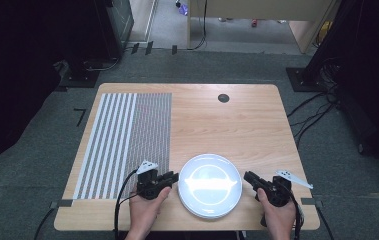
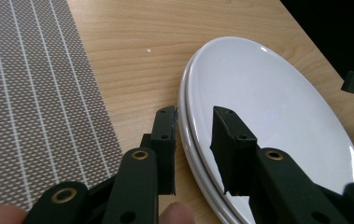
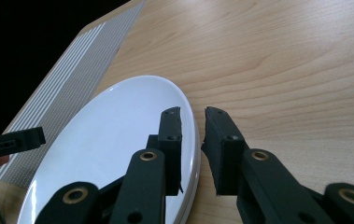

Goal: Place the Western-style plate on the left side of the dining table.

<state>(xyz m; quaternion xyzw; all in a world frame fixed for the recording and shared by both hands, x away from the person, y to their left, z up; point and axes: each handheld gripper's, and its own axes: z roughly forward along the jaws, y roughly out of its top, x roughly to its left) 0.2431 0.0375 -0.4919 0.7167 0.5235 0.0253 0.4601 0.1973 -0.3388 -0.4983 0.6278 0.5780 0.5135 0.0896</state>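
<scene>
A white plate (image 1: 209, 185) lies on the wooden table (image 1: 227, 120) near its front edge; a double rim line in the left gripper view suggests two plates (image 2: 268, 93) stacked. My left gripper (image 1: 173, 176) is at the left rim. Its jaws (image 2: 194, 114) straddle the rim, one over the plate face and one outside, closed onto it. At the right rim my right gripper (image 1: 247, 176) holds the plate (image 3: 109, 130) the same way, with a narrow gap between its jaws (image 3: 193, 112) and the rim in it. The plate rests flat.
A grey striped placemat (image 1: 127, 135) covers the table's left part, just left of the plate. A small black round hole (image 1: 223, 98) sits near the far edge. Bare wood stretches behind the plate. Dark stands and cables ring the table on the carpet.
</scene>
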